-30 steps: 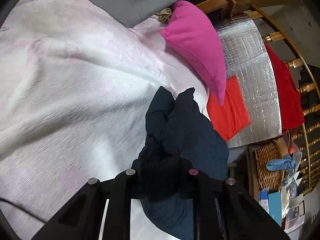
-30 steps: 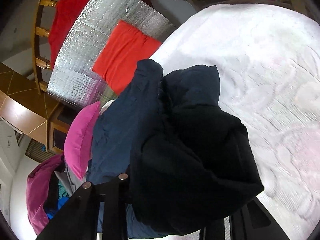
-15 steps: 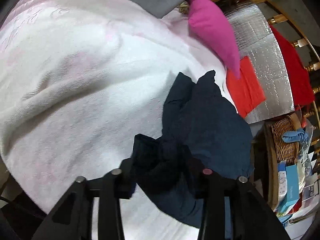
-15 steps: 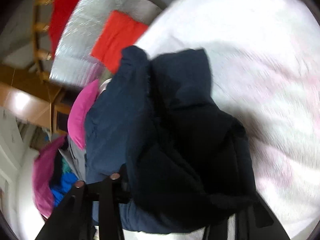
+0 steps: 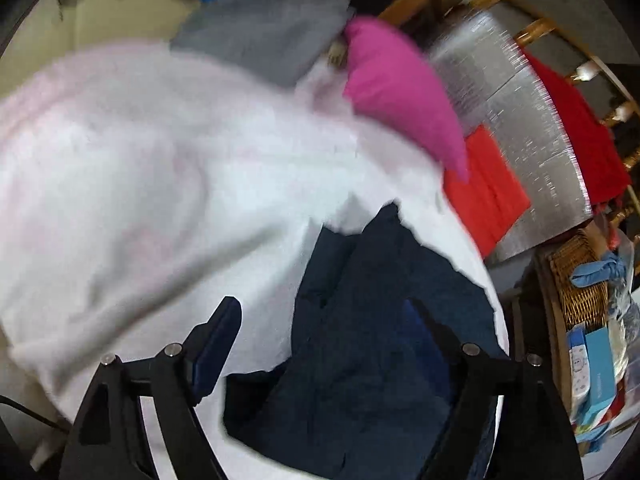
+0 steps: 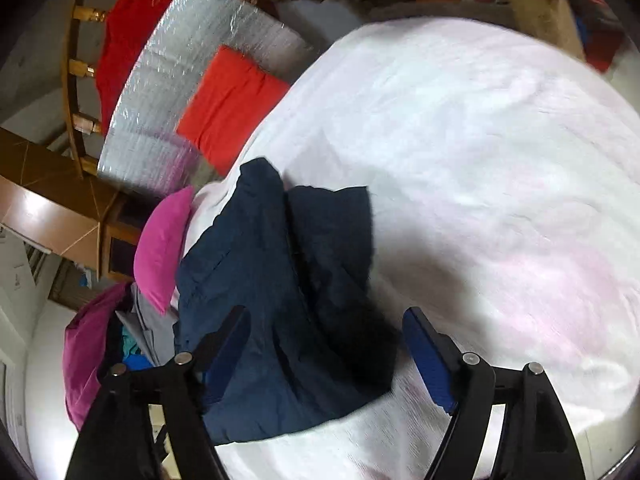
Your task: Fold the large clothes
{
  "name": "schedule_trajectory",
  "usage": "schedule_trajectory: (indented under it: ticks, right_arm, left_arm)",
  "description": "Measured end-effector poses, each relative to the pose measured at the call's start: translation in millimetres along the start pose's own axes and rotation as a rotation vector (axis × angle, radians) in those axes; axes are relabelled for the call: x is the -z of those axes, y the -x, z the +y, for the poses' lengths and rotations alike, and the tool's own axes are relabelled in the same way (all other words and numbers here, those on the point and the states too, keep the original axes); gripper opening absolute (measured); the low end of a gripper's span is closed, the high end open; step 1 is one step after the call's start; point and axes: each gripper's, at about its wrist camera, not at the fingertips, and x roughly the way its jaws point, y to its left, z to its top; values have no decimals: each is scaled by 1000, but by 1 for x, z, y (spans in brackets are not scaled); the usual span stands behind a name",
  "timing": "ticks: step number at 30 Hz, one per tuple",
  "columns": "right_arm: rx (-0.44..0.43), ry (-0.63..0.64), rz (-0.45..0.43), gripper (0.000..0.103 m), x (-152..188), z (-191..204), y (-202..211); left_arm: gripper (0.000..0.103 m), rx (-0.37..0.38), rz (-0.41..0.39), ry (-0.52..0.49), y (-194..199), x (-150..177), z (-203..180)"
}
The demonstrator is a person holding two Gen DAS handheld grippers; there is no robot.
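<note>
A dark navy garment point(image 5: 372, 344) lies crumpled in a heap on the white bed cover point(image 5: 152, 184); it also shows in the right wrist view point(image 6: 280, 300). My left gripper point(image 5: 320, 320) is open and empty just above the heap, its fingers spread to either side of it. My right gripper point(image 6: 324, 328) is open and empty as well, hovering over the same heap, with the bed cover point(image 6: 500, 160) stretching to the right.
A pink pillow point(image 5: 400, 92) and a grey garment point(image 5: 272, 28) lie at the bed's far end. An orange cloth point(image 5: 484, 192) rests on a silver foil mat point(image 5: 516, 112) beside the bed. A wicker basket point(image 5: 580, 280) stands at right.
Both grippers have opened and let go of the navy garment, which has dropped into a heap on the bed. Both have pulled back a little from it.
</note>
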Motion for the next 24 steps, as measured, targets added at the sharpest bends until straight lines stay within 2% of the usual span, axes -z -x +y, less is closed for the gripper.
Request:
schedule_trajectory:
  ticks: [4,8,10,11,13,15,18,20,21,24]
  right_arm:
    - [26,-16,81,81,-17,-2,-44]
    - [10,-11,144,82,-19,3,-82]
    - [61,58,128,80,-16,14,-93]
    - [80,87,112,77,-15,20,-94]
    - [121,119,70,62,-12,29,-94]
    - [132,151,5,54,-11,38,-86]
    - [173,195,-68,53,-8,47,-80]
    - [228,179,-43,56,-6,39,-93]
    - [243,168,-28,61,-4,36,-100]
    - [221,111,-21,64,-5,30,-91]
  left_arm:
    - [83,11,139,80,-45,12,19]
    - [83,36,180,37,-62,18,13]
    - [81,41,175,-25,-69,19,2]
    - [71,31,166,-53,-71,19,-2]
    - [59,34,168,-79,-75,17,-9]
    - [59,24,155,-87,-77,13,-14]
    - [61,-14,154,-83,-89,9,-17]
    - [63,-17,143,-73,-93,9,-18]
    - [63,-27,138,-81,-92,10,-21]
    - [63,-63,95,-132,-81,11,-31]
